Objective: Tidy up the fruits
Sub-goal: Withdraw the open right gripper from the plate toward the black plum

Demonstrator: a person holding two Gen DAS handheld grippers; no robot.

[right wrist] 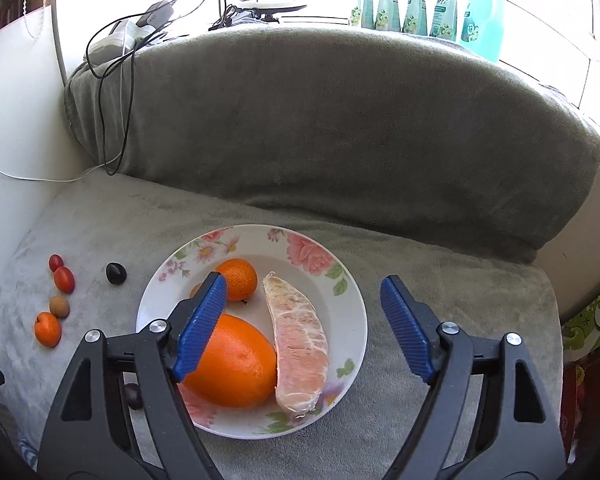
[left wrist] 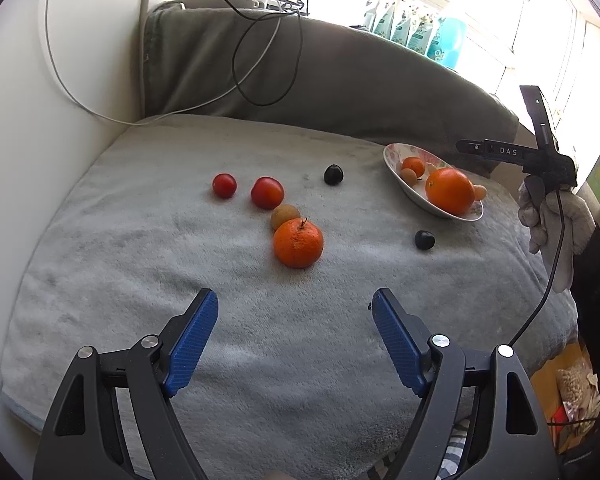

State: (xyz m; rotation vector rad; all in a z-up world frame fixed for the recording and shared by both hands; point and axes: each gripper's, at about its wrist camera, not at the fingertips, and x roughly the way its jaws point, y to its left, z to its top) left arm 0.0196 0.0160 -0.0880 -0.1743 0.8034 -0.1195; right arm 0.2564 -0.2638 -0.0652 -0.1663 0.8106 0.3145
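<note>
Two grippers spread, nothing held; mandarin (left wrist: 298, 242) lies just ahead of left gripper (left wrist: 294, 338), plate (left wrist: 392, 160) beyond, nearer right gripper (right wrist: 304, 326).

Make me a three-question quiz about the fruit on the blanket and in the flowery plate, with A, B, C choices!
1. Where is the big orange?
A. in the flowery plate
B. on the blanket
C. on the windowsill

2. How many red tomatoes lie on the blanket?
A. none
B. two
C. five

3. How do the right gripper's jaws stand?
A. clamped on the orange
C. shut on nothing
B. open, holding nothing

Answers:
1. A, it sits in the plate beside the peeled pomelo segment.
2. B, one tomato and another tomato lie side by side.
3. B, the blue pads stand apart above the plate, gripping nothing.
</note>
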